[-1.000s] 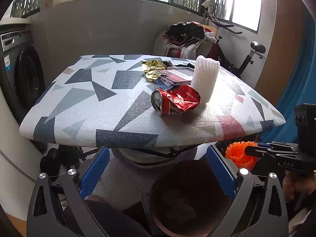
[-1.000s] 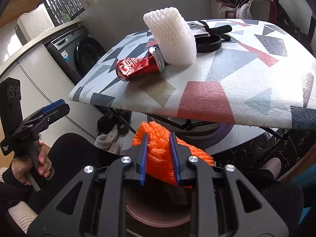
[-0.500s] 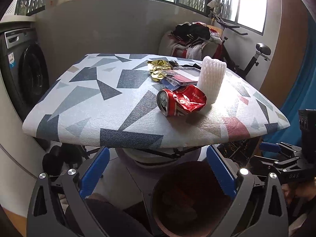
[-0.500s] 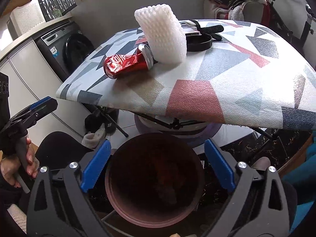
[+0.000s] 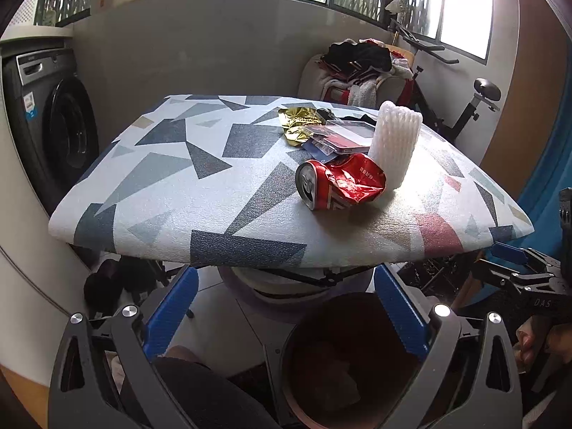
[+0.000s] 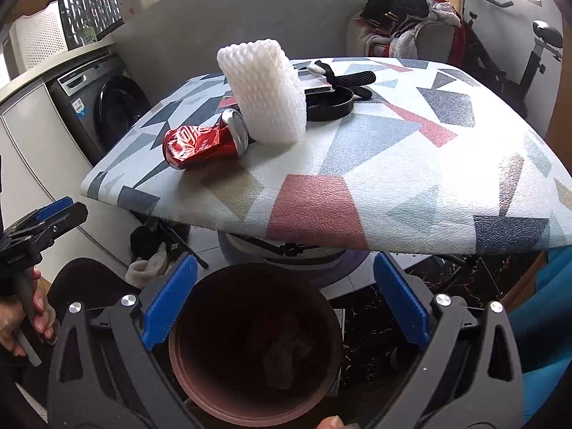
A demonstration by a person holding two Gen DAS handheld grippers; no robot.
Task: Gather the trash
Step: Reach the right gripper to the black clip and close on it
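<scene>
Both views over bin (image 5: 343, 364), facing table (image 6: 393, 164)

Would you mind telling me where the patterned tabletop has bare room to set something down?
The tabletop is bare on its washing-machine side, and near the front edge right of the crushed red can. It is crowded behind the can: white foam sleeve, gold wrapper, flat packets.

table (image 5: 221, 193): matt pebbled leather-like cover | can (image 5: 339, 186): glossy crumpled metal | sleeve (image 6: 266, 91): white foam netting | wrapper (image 5: 298, 123): shiny gold foil | bin (image 6: 186, 364): smooth matt brown plastic
</scene>
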